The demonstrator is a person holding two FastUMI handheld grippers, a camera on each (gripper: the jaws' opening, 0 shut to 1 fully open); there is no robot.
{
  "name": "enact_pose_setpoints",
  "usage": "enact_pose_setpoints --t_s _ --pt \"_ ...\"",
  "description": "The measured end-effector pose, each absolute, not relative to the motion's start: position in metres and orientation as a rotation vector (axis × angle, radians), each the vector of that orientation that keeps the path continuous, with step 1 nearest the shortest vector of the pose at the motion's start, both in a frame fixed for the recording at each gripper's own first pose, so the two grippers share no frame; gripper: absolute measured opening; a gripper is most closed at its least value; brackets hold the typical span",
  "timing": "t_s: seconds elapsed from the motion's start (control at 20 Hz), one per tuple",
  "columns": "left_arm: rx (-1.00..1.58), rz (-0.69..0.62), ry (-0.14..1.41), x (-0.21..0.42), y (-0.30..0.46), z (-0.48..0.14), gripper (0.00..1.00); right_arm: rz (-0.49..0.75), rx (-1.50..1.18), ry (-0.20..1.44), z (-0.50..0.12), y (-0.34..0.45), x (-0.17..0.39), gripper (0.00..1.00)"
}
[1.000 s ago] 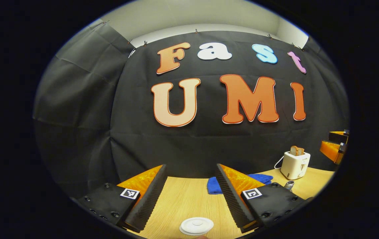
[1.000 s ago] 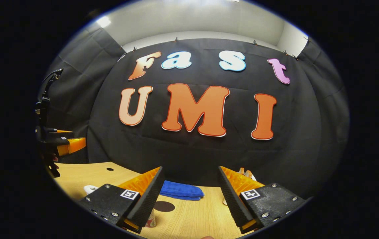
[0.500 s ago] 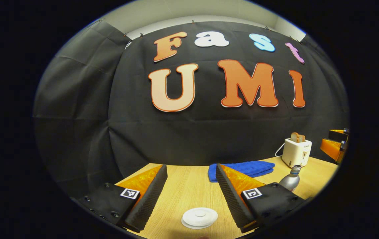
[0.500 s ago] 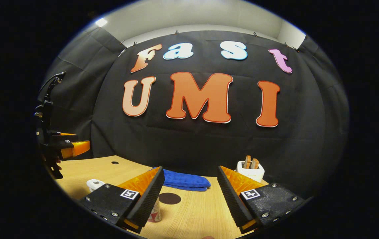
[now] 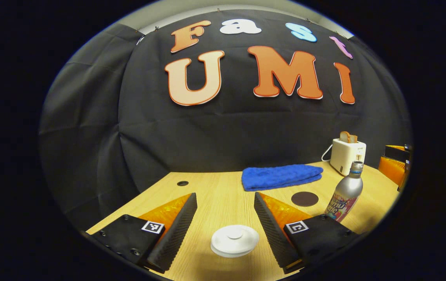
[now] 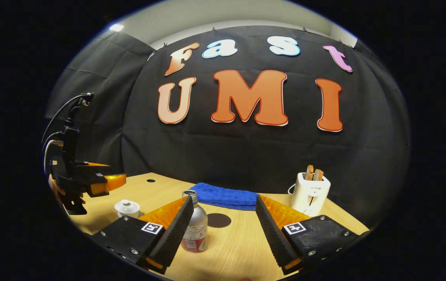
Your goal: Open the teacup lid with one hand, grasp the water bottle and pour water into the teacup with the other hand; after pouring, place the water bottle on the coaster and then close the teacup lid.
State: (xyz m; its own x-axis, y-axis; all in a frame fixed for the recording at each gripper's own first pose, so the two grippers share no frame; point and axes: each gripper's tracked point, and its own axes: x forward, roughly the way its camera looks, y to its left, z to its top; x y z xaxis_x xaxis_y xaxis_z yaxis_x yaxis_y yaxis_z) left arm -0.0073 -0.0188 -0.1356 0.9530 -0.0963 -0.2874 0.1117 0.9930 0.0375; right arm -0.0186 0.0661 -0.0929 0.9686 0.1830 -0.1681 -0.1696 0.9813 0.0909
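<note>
The left gripper (image 5: 225, 207) is held spread above the lidded white teacup (image 5: 234, 241) on the table (image 5: 207, 191); the right gripper (image 6: 223, 210) is spread near the water bottle (image 6: 195, 222). The lid, judged brittle and slick, is best pinched at its knob (image 5: 235, 233).

A staged recording booth, not a home: black cloth wall (image 6: 246, 156) pinned up under a white ceiling; bare wooden table (image 5: 219, 195) set with toaster (image 6: 309, 193), blue towel (image 5: 280, 176), bottle (image 5: 345, 193), lidded teacup (image 6: 127, 208).
</note>
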Motion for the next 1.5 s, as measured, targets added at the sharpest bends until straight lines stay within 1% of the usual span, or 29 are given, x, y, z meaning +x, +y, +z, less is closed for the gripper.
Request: enact_pose_setpoints --t_s 0.15,0.2,0.35,0.4,0.45,0.5,0.55,0.6,0.7,0.75,0.85,0.95,1.0,1.05,1.1,1.15,1.35,1.4,1.45,1.5 --pt "0.065 -0.113 0.323 -0.006 -0.020 -0.154 0.97 0.203 0.073 0.203 -0.107 0.073 -0.020 0.96" --pt "0.070 -0.108 0.340 -0.005 -0.018 -0.161 0.94 0.210 0.075 0.213 -0.111 0.075 -0.020 0.96" --pt "0.069 -0.119 0.382 -0.007 -0.021 -0.180 0.94 0.230 0.079 0.243 -0.123 0.081 -0.019 0.96" --pt "0.079 -0.117 0.389 -0.007 -0.020 -0.184 0.98 0.238 0.079 0.250 -0.127 0.084 -0.019 0.96" --pt "0.091 -0.111 0.398 -0.005 -0.018 -0.189 0.97 0.251 0.076 0.259 -0.130 0.086 -0.018 0.96" --pt "0.096 -0.109 0.403 -0.004 -0.017 -0.194 0.94 0.259 0.074 0.265 -0.133 0.089 -0.019 0.96" --pt "0.091 -0.115 0.410 -0.003 -0.019 -0.197 0.97 0.268 0.073 0.271 -0.136 0.090 -0.018 0.96" --pt "0.082 -0.118 0.420 -0.002 -0.020 -0.202 0.91 0.277 0.070 0.277 -0.140 0.093 -0.019 0.96" --pt "0.082 -0.121 0.440 -0.004 -0.021 -0.210 0.91 0.289 0.064 0.286 -0.144 0.097 -0.018 0.96" --pt "0.085 -0.125 0.450 -0.004 -0.021 -0.214 0.84 0.293 0.059 0.290 -0.147 0.099 -0.018 0.96" --pt "0.091 -0.129 0.461 -0.005 -0.023 -0.219 0.80 0.302 0.052 0.300 -0.153 0.102 -0.018 0.96" --pt "0.111 -0.124 0.480 -0.004 -0.021 -0.226 0.84 0.310 0.045 0.308 -0.158 0.104 -0.018 0.96" --pt "0.115 -0.130 0.488 -0.004 -0.022 -0.227 0.65 0.311 0.041 0.310 -0.158 0.104 -0.017 0.96" --pt "0.114 -0.134 0.487 -0.003 -0.024 -0.227 0.62 0.312 0.039 0.311 -0.159 0.104 -0.016 0.96" --pt "0.117 -0.139 0.491 -0.003 -0.024 -0.227 0.65 0.314 0.037 0.312 -0.160 0.104 -0.016 0.96" --pt "0.116 -0.141 0.488 -0.006 -0.025 -0.226 0.65 0.314 0.037 0.313 -0.160 0.104 -0.016 0.96" --pt "0.126 -0.137 0.483 -0.001 -0.027 -0.226 0.46 0.312 0.038 0.317 -0.163 0.103 -0.015 0.96" --pt "0.129 -0.140 0.482 -0.002 -0.027 -0.227 0.34 0.310 0.037 0.319 -0.164 0.102 -0.015 0.96" --pt "0.127 -0.141 0.481 -0.001 -0.027 -0.226 0.34 0.311 0.035 0.321 -0.166 0.102 -0.015 0.96" --pt "0.126 -0.149 0.475 0.000 -0.027 -0.224 0.37 0.312 0.034 0.324 -0.166 0.103 -0.016 0.96"
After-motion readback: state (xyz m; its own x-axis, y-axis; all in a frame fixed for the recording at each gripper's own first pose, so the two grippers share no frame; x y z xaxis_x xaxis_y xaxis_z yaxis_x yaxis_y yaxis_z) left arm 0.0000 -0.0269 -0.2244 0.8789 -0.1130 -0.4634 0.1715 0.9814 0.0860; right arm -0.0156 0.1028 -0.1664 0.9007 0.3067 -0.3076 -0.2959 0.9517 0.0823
